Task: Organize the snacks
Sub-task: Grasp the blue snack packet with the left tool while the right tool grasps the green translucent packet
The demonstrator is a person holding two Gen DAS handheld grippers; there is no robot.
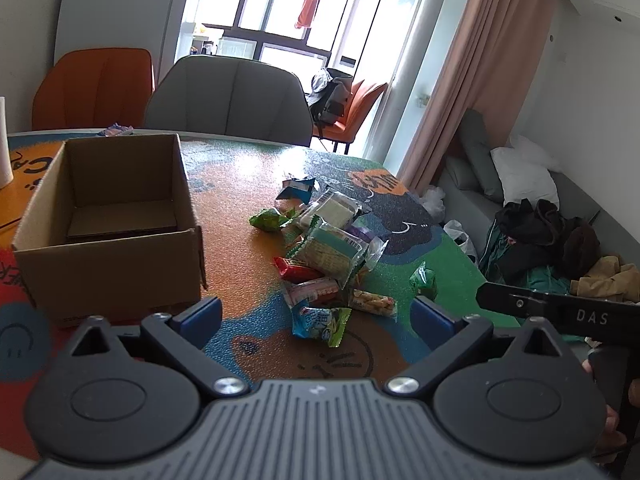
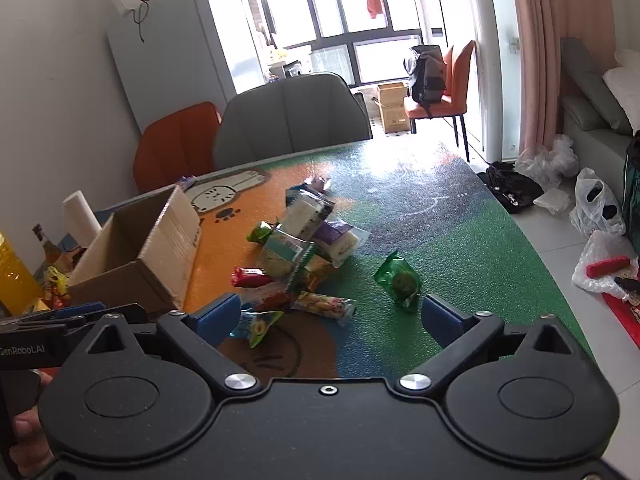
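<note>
A heap of wrapped snacks point(image 1: 328, 248) point(image 2: 298, 240) lies in the middle of the patterned table. An open cardboard box point(image 1: 108, 216) point(image 2: 140, 252) stands to its left and looks empty inside. My left gripper point(image 1: 316, 316) is open just short of the heap, with a blue-green packet point(image 1: 320, 322) lying on the table between its blue pads. My right gripper point(image 2: 330, 314) is open too, low over the table, with a small packet point(image 2: 256, 326) and a peanut packet point(image 2: 324, 304) ahead of it. A lone green packet point(image 2: 398, 280) point(image 1: 424, 280) lies to the right.
A grey chair point(image 1: 232, 100) and an orange chair point(image 1: 96, 84) stand behind the table. A paper roll point(image 2: 80, 216) and drink bottles point(image 2: 16, 272) sit left of the box. The table edge point(image 2: 552, 272) curves on the right, with bags point(image 2: 600, 208) on the floor.
</note>
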